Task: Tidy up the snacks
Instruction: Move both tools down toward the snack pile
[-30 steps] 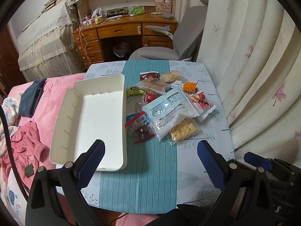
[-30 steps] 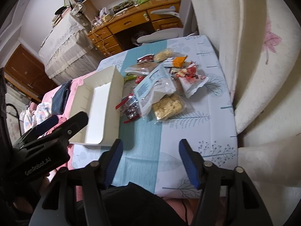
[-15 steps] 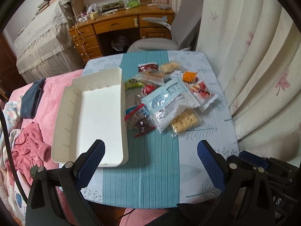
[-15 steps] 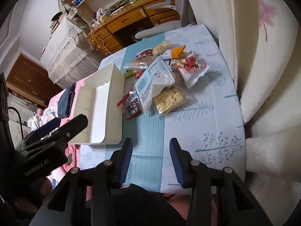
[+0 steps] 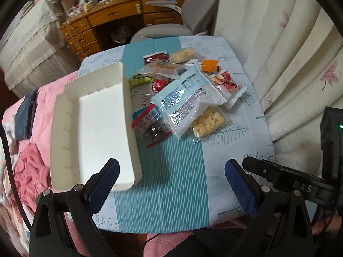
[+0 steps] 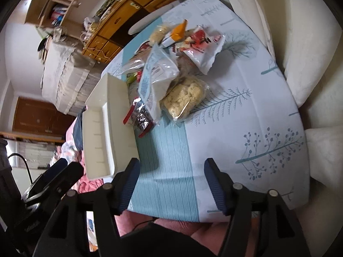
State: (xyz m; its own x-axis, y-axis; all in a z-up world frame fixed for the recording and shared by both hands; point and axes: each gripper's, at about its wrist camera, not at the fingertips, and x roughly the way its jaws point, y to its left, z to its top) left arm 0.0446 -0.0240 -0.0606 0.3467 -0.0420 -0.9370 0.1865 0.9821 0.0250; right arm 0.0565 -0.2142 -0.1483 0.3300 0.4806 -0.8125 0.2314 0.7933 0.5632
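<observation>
A pile of snack packets lies on the table: a large pale-blue bag (image 5: 188, 98), a clear bag of yellow crackers (image 5: 209, 120), a dark zip bag with red seal (image 5: 151, 125), a red-and-white packet (image 5: 228, 85), an orange box (image 5: 210, 65). An empty white tray (image 5: 94, 126) sits left of them. My left gripper (image 5: 171, 184) is open, empty, above the table's near edge. My right gripper (image 6: 171, 184) is open, empty, over the near edge; the crackers (image 6: 184, 95) and tray (image 6: 103, 128) lie ahead of it.
The table has a teal runner (image 5: 171, 171) and a tree-print cloth. Cream curtains (image 5: 289, 53) hang at the right. A grey chair (image 5: 163, 30) and wooden desk (image 5: 111, 19) stand behind. A pink bed cover (image 5: 30, 167) lies left.
Both grippers have tilted and moved nearer the table. The right gripper rolled left and its jaws closed partway then reopened wider. The snacks and tray have not moved.
</observation>
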